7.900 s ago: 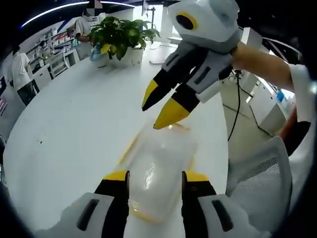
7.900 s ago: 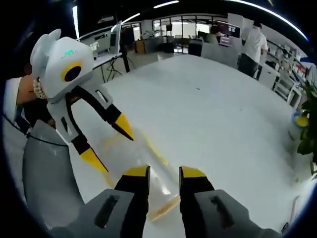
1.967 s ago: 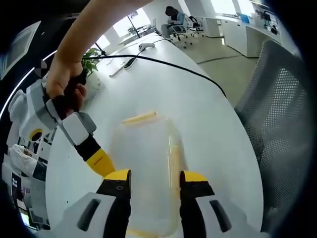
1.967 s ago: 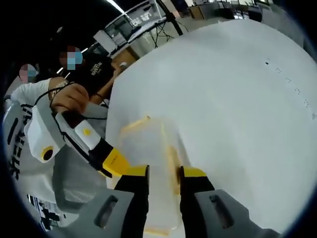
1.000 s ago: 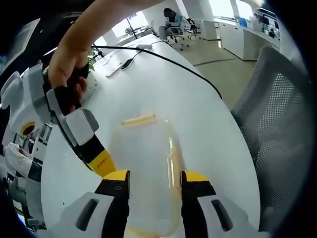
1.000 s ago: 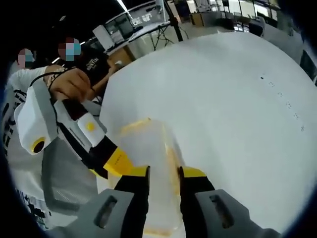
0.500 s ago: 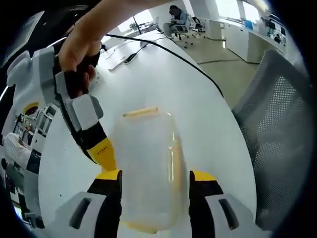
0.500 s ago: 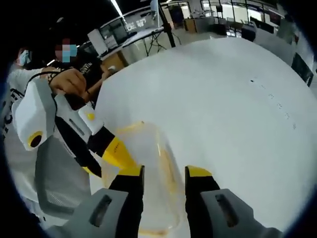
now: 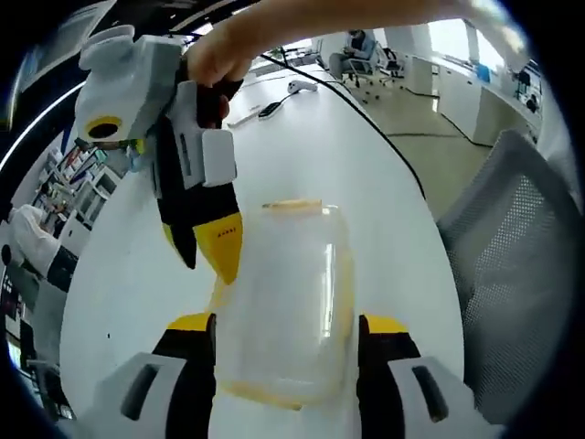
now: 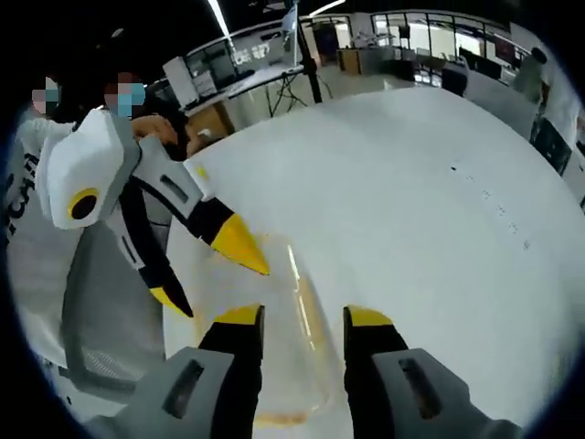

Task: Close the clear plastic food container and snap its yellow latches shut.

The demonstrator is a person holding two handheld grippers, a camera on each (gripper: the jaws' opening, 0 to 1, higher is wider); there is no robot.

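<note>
The clear plastic container (image 9: 283, 302) lies on the white table (image 9: 119, 274) with its lid on. A yellow latch (image 9: 291, 205) marks its far end and another runs down its right side. My left gripper (image 9: 288, 323) is open, its yellow-tipped jaws straddling the near end without pressing on it. A hand holds my right gripper (image 9: 208, 267) at the container's left edge, tips pointing down. In the right gripper view my right gripper (image 10: 303, 315) stands open over the container (image 10: 283, 357). The left gripper (image 10: 222, 289) hangs spread beside it.
A grey mesh chair (image 9: 516, 265) stands off the table's right edge, and a black cable (image 9: 366, 101) runs across the far side. A chair (image 10: 96, 311) and seated people are at the left of the right gripper view. Bare table (image 10: 439, 229) stretches to the right.
Both grippers' jaws have spread wider over the last second. The right gripper has lifted and swung up at the container's left edge; the left gripper's tips now hover above it.
</note>
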